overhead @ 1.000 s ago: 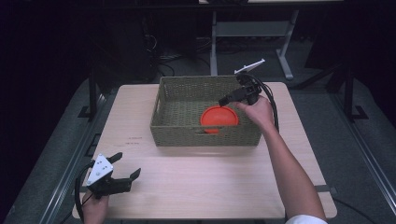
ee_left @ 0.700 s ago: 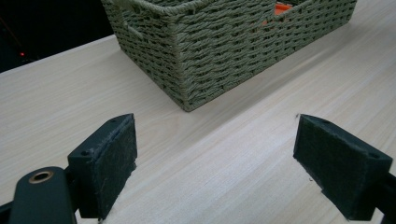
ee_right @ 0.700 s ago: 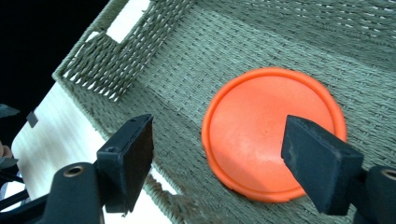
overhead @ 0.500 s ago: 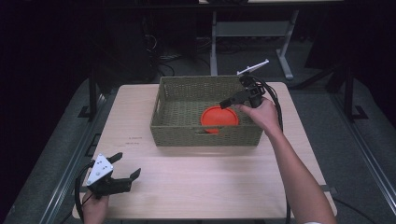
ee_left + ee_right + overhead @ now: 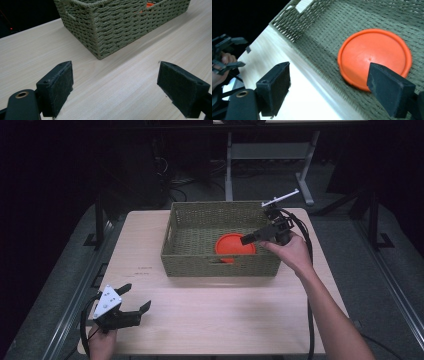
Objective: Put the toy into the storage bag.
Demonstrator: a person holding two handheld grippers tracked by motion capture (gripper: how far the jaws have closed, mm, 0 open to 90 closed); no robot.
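One orange disc [image 5: 234, 246], partly hidden, lies in one basket [image 5: 220, 266]; right claw [image 5: 248, 240] just opened wide, empty; left claw [image 5: 135, 300] wide.

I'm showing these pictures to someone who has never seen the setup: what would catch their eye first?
Most likely the bright orange disc, lying flat on the floor of the green woven basket at the far middle of the pale wooden table. Next, the right gripper held above the basket's right end, its jaws open with nothing between them. The left gripper rests open at the table's near left corner.
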